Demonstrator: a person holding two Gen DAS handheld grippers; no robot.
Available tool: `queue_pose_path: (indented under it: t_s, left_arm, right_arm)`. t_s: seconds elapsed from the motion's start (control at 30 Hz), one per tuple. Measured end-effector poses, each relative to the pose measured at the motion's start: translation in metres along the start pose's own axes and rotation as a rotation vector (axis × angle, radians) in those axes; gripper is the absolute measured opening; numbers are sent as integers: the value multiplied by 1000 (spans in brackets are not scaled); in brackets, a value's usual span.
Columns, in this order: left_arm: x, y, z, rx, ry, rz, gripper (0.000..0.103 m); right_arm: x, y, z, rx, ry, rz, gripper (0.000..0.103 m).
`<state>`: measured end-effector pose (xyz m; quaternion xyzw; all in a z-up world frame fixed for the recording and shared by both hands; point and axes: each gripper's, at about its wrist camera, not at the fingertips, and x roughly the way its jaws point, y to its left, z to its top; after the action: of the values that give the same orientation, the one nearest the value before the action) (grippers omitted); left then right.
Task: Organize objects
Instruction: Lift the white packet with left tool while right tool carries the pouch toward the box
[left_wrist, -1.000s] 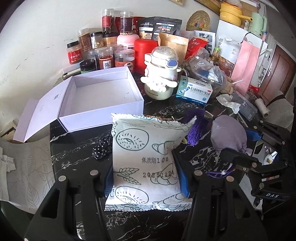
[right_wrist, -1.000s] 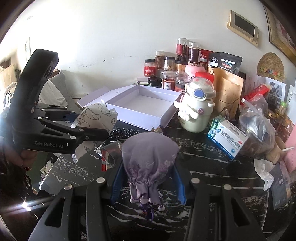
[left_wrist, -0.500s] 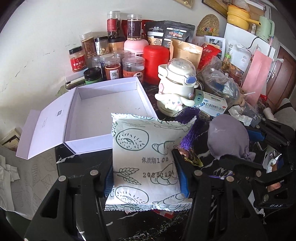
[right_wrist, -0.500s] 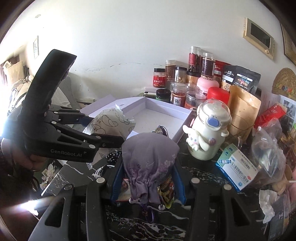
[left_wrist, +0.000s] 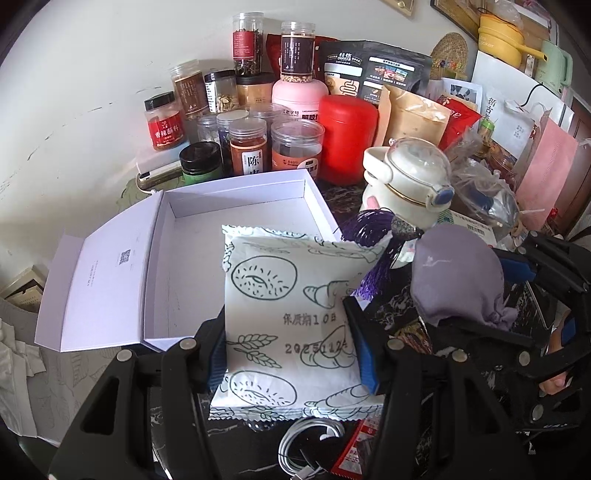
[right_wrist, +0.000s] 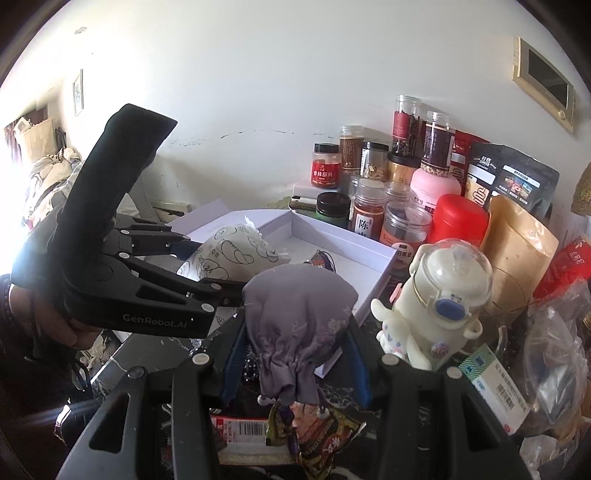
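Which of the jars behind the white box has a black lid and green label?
The short dark jar at the box's back left corner. It is squat, with a black lid and green label; the jars around it are clear plastic.

Packet (left_wrist: 291, 310): white, dark-green bread line drawings. Pouch (right_wrist: 299, 321): lilac, pale embroidery. Box (left_wrist: 236, 199) behind packet: plain white.

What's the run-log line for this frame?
left gripper: shut on snack packet | right gripper: shut on purple pouch | white box: open
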<state>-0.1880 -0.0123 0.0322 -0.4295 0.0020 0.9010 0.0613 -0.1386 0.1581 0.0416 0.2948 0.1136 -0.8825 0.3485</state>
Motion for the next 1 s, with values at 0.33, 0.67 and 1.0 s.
queue_pose_path:
  t_s: [0.33, 0.67, 1.0]
  left_arm:
    - [40, 23, 43, -6, -14, 26, 53]
    - [69, 57, 75, -38, -35, 74, 53]
    - [96, 90, 96, -91, -19, 151, 53]
  right_arm:
    - [38, -26, 28, 16, -9, -7, 49]
    - [74, -36, 58, 12, -16, -24, 48]
    - [110, -42, 82, 44, 8, -58, 48]
